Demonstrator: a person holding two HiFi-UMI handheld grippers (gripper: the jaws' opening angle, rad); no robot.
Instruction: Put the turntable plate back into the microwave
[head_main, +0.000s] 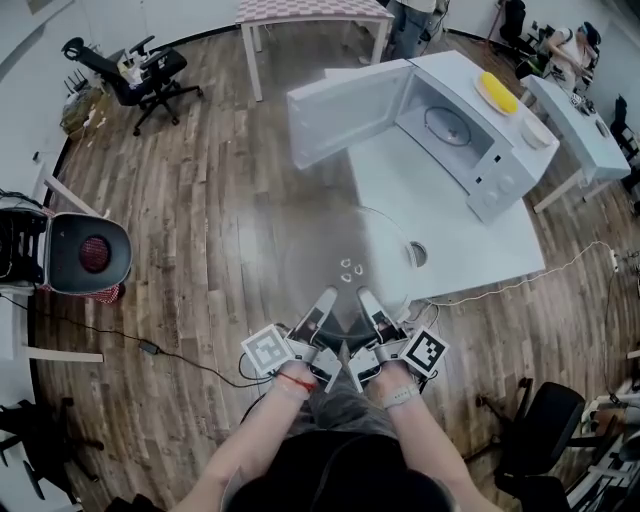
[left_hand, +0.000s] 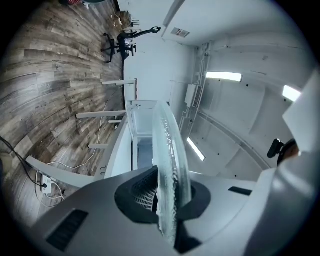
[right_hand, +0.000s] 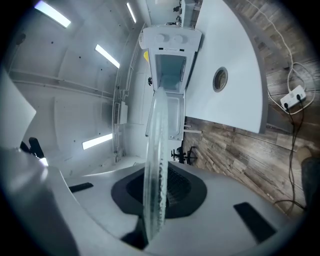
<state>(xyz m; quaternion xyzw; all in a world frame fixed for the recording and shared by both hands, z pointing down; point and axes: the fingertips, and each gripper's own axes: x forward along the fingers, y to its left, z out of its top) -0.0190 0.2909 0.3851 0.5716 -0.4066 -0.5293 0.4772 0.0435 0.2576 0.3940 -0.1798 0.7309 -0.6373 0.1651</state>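
Note:
I hold the clear glass turntable plate (head_main: 345, 262) roughly level over the floor, at the near edge of the white table (head_main: 470, 240). My left gripper (head_main: 326, 298) and right gripper (head_main: 366, 298) are both shut on its near rim, side by side. In the left gripper view the plate (left_hand: 170, 160) stands edge-on, pinched in my left gripper (left_hand: 167, 200). The right gripper view shows the plate (right_hand: 156, 160) the same way in my right gripper (right_hand: 155, 200). The white microwave (head_main: 480, 135) sits at the table's far end, its door (head_main: 345, 112) swung open to the left and a roller ring (head_main: 447, 126) inside.
A yellow object (head_main: 497, 92) and a pale dish (head_main: 537, 132) lie on the microwave's top. The table has a round cable hole (head_main: 417, 254). A black office chair (head_main: 140, 72) stands far left, a red-and-black appliance (head_main: 88, 255) at left, another chair (head_main: 540, 430) near right.

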